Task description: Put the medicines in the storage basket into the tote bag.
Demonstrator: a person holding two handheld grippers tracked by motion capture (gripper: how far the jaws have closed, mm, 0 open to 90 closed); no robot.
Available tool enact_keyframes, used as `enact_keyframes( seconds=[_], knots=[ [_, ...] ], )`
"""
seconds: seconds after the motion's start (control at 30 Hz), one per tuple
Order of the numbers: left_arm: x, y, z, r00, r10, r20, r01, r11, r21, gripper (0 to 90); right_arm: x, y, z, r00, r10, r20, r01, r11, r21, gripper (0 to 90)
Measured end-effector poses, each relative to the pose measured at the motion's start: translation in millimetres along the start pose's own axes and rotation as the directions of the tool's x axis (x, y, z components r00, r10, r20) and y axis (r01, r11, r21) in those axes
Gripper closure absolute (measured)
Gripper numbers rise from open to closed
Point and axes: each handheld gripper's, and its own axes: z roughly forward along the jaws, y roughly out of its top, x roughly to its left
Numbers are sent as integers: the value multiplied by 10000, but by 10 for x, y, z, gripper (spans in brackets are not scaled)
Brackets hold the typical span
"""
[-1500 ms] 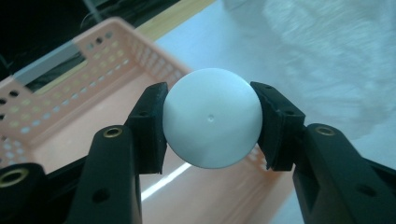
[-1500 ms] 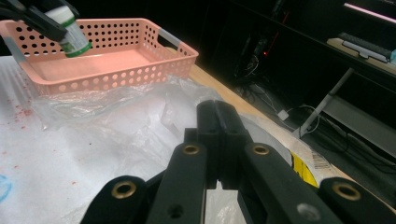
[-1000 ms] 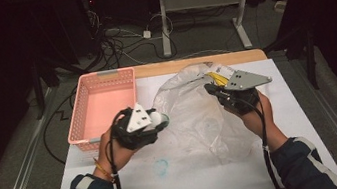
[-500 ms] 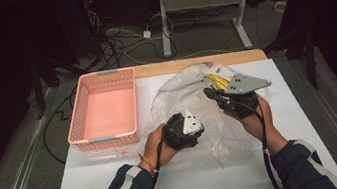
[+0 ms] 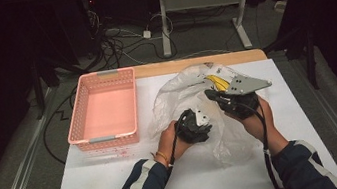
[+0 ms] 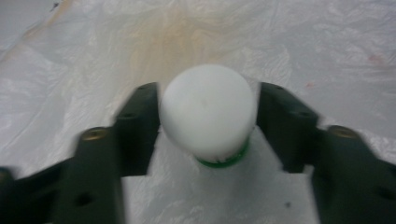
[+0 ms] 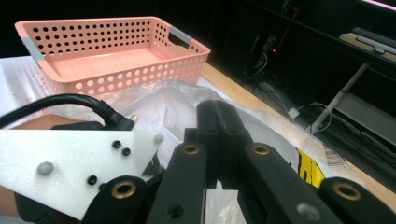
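Table under white sheeting is carrying three things of note: a pink perforated basket standing empty at the left, a crumpled clear plastic bag lying at the centre, and both grippers working at that bag. Bag is lying just beside the basket's right wall, and its raised mouth edge is being held up on the right side.

Right gripper is pinching that mouth edge; the right gripper view is showing its jaws pressed fully together with film trapped between them, so it is judged to be clamped on the bag. A yellow-printed item is showing through the film close to that grip.

Left gripper is reaching into the bag from the near side, and its jaws have just been opening. The left gripper view is showing a white rounded object with a green band at its base sitting squarely between the two jaws, its rounded end facing the camera and its long axis running away along the line of the gripper. Jaws are standing either side of it with narrow gaps visible, so the left gripper is judged open, not gripping.

Governing relation: the object is lying directly ahead of and between the left jaws, on the bag film, well nearer the left hand than the right, which is occupied holding the bag
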Motion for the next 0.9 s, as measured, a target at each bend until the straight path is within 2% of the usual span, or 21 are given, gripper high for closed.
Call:
enact_keyframes(
  seconds=[0.1, 0.17, 0.23, 0.3, 0.33, 0.43, 0.5, 0.53, 0.57, 0.6, 0.7, 0.73, 0.8, 0.87, 0.9],
  knots=[
    [-38, -25, -179, 9988, 460, -178, -463, 9988, -156, 313, -16, -12, -6, 10000, 32, 18, -32, 10000, 30, 900],
    [-75, -60, -345, 9970, 764, -83, -766, 9963, -396, 307, -27, -21, -10, 10000, 22, 50, -22, 9999, 102, 900],
    [-118, -115, -552, 9930, 1176, -62, -1178, 9901, -758, 309, -43, -35, -15, 9999, 75, 79, -77, 9999, 149, 900],
    [-157, -179, -759, 9860, 1652, -246, -1668, 9818, -911, 309, -69, -52, -16, 9998, 127, 125, -130, 9997, 208, 900],
    [-168, -219, -859, 9842, 1729, -375, -1758, 9793, -1004, 309, -80, -61, -15, 9997, 179, 152, -183, 9995, 246, 900],
    [-125, -393, -1126, 9874, 1279, -934, -1403, 9800, -1409, 272, -108, -86, -9, 9996, 194, 188, -201, 9992, 358, 900],
    [-55, -532, -1242, 9860, 911, -1400, -1106, 9842, -1380, 258, -115, -101, -6, 9996, 184, 216, -193, 9987, 463, 900],
    [-10, -600, -1282, 9861, 666, -1523, -875, 9870, -1350, 257, -120, -108, -5, 9996, 189, 219, -200, 9985, 514, 900],
    [36, -667, -1302, 9889, 292, -1459, -497, 9891, -1388, 255, -126, -114, -4, 9996, 195, 224, -206, 9984, 533, 900],
    [74, -728, -1295, 9910, -2, -1336, -171, 9916, -1284, 236, -131, -120, -3, 9995, 220, 215, -231, 9982, 544, 900],
    [119, -875, -1192, 9906, -288, -1339, 206, 9979, -618, 217, -139, -135, -4, 9994, 224, 254, -240, 9977, 630, 900],
    [127, -904, -1161, 9901, -281, -1379, 206, 9983, -551, 217, -145, -141, -3, 9995, 219, 220, -232, 9976, 646, 900],
    [136, -944, -1091, 9848, -232, -1721, 128, 9981, -608, 223, -155, -152, -6, 9994, 208, 280, -227, 9972, 709, 900],
    [157, -957, -1037, 9863, -503, -1569, 387, 9964, -760, 261, -175, -167, -9, 9992, 241, 305, -263, 9969, 736, 900],
    [163, -949, -1003, 9850, -503, -1652, 391, 9967, -705, 296, -187, -178, -8, 9992, 252, 323, -276, 9967, 758, 900]
  ],
)
